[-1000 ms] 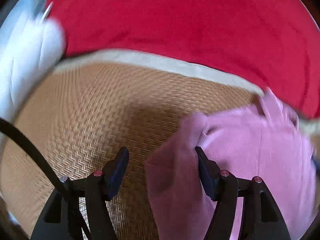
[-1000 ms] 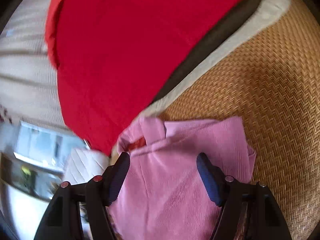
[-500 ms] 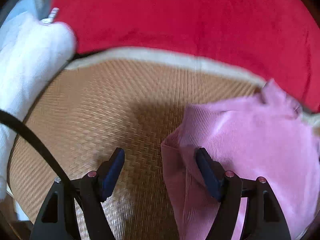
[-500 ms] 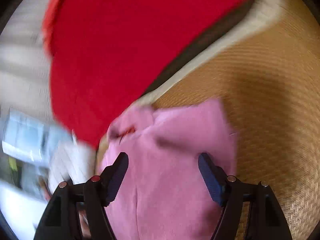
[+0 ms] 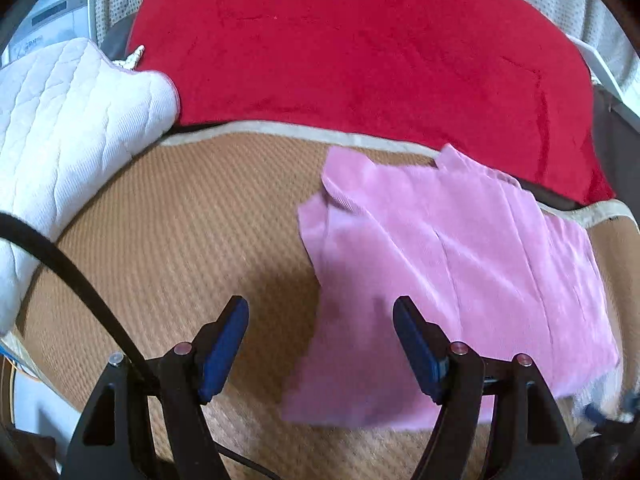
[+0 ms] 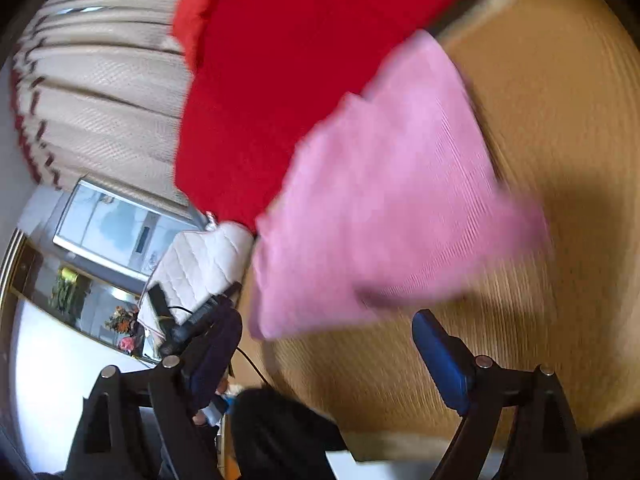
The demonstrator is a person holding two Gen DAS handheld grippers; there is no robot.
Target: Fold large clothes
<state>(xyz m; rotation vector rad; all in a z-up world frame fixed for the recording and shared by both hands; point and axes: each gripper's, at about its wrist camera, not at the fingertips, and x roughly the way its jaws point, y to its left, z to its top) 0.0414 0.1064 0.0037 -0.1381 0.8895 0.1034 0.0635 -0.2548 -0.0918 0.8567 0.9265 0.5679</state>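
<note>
A folded pink ribbed garment (image 5: 452, 272) lies flat on the woven straw mat (image 5: 180, 232). My left gripper (image 5: 320, 344) is open and empty, hovering above the mat at the garment's near left edge. The garment also shows in the right wrist view (image 6: 392, 200), blurred by motion. My right gripper (image 6: 328, 360) is open and empty, raised just clear of the garment's near edge.
A large red blanket (image 5: 360, 48) lies beyond the mat's pale border (image 5: 280, 130). A white quilted pillow (image 5: 60, 128) sits at the left. A black cable (image 5: 72, 276) crosses the left view. Curtains (image 6: 100, 80) and a window (image 6: 116, 228) show in the right view.
Both grippers have pulled back and up from the pink garment. It now lies flat and folded on the mat, free of both jaws. The right view has swung sideways.
</note>
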